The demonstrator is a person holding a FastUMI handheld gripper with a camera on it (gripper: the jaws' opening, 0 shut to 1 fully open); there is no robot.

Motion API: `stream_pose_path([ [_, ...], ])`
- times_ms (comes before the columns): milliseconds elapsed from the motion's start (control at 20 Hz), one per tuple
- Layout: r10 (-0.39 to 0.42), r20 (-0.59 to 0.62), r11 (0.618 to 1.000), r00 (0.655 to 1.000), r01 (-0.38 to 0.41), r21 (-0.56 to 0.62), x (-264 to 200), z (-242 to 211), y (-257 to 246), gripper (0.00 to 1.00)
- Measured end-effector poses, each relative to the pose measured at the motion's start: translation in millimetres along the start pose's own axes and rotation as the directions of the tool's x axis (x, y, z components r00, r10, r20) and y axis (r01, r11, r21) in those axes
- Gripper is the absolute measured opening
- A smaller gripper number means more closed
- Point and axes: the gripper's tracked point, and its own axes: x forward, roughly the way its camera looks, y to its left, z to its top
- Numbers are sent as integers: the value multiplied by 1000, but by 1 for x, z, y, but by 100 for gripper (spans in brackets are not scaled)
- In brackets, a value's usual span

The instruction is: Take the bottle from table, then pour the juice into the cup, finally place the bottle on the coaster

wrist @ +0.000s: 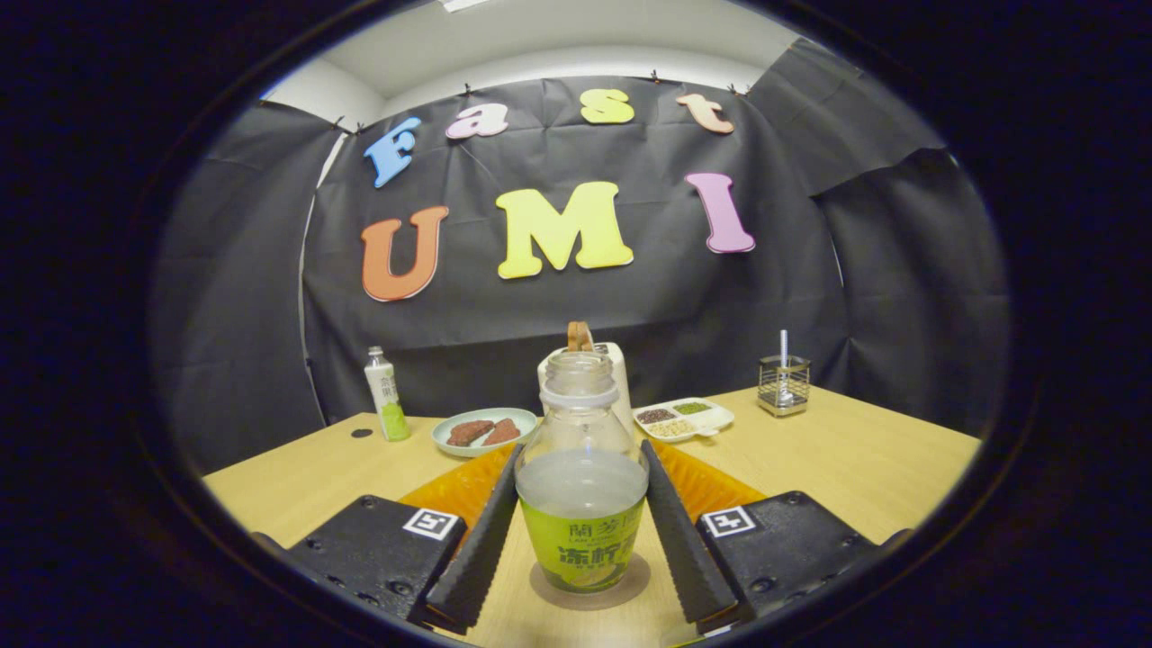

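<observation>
An uncapped bottle (581, 490) stands on its coaster (589, 583) between the 2 fingers (581, 531), which flank its label (contact unclear); half-full thin plastic, likely light, slick, best gripped mid-body.

Two bottles (581, 486) (386, 394) (one capless) — two plates (483, 431) (684, 418)

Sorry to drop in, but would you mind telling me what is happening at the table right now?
The hand-held gripper has its two fingers along either side of an open, uncapped bottle, which stands upright on a round coaster. The bottle is partly filled with clear liquid. Whether the fingers press on it cannot be told. An orange mat lies just behind, with a plate of food beyond.
</observation>
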Motion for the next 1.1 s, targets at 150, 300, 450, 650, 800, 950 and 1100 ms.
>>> stream_pose_path([
  [150, 13, -8, 1000, 1000, -13, -5, 1, -4, 6, 84],
  [300, 5, -9, 999, 1000, -5, -33, 0, -5, 9, 84],
  [450, 3, -24, 997, 1000, -4, -72, -1, -10, 14, 85],
  [650, -1, -9, 995, 1000, 0, -102, -12, -3, 19, 85],
  [800, -21, 16, 995, 1000, 22, -102, -23, 1, 16, 85],
  [950, -11, 47, 998, 999, 14, -58, -37, 4, 20, 85],
  [1100, -54, 55, 997, 997, 57, -54, -54, 2, 10, 85],
])
